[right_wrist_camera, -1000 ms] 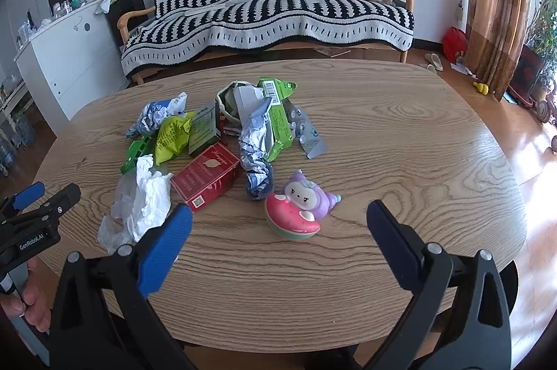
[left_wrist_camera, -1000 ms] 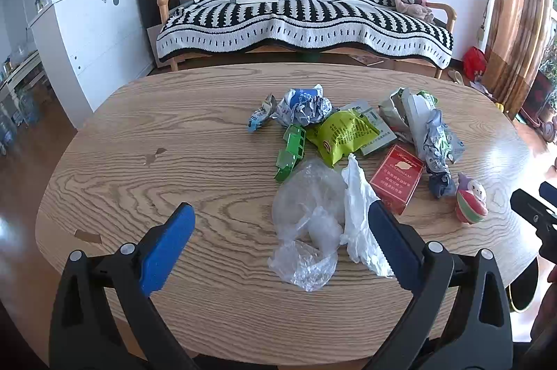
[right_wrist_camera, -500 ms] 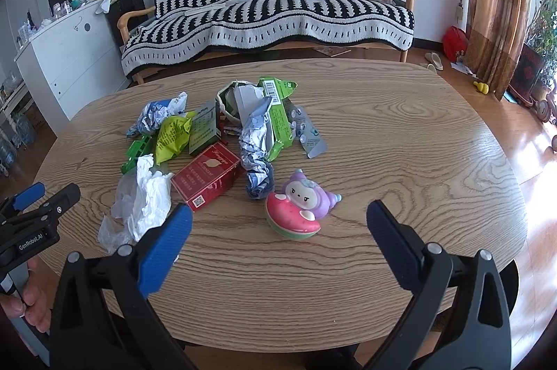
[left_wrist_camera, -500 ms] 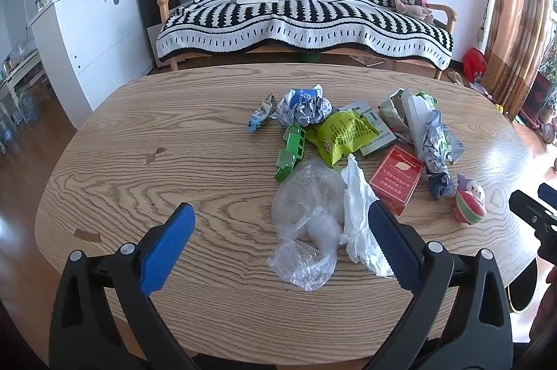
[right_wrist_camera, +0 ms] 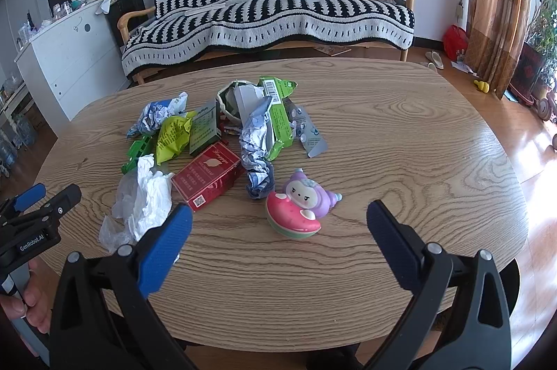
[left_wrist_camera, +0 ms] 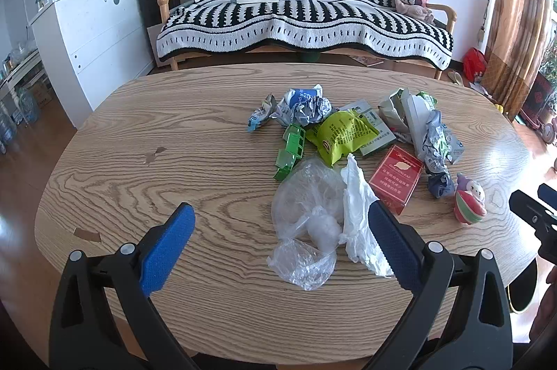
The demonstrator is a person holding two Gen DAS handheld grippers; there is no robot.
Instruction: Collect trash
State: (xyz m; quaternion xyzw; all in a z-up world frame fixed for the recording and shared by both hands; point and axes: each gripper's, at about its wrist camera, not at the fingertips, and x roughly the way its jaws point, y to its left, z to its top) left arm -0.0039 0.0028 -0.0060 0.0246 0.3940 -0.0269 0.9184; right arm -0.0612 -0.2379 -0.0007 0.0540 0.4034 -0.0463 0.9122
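A pile of trash lies on the oval wooden table [left_wrist_camera: 174,140]: a clear plastic bag [left_wrist_camera: 306,213], white crumpled tissue [left_wrist_camera: 358,213], a red cigarette box [left_wrist_camera: 397,178], a yellow-green packet [left_wrist_camera: 344,133], a green plastic strip [left_wrist_camera: 290,150], and crumpled silver wrappers [left_wrist_camera: 303,107]. In the right wrist view the red box [right_wrist_camera: 207,175], the tissue [right_wrist_camera: 149,196] and a green wrapper [right_wrist_camera: 278,116] show too. My left gripper [left_wrist_camera: 278,244] is open, empty, just before the plastic bag. My right gripper [right_wrist_camera: 278,241] is open, empty, before a pink and purple toy [right_wrist_camera: 299,206].
A sofa with a black-and-white striped cover [left_wrist_camera: 306,11] stands behind the table. A white cabinet [left_wrist_camera: 90,32] is at the far left. Curtains [right_wrist_camera: 497,4] hang at the right. The toy also shows in the left wrist view [left_wrist_camera: 470,203].
Almost nothing has moved. Both grippers hold nearly still, open, at the near edge of the table.
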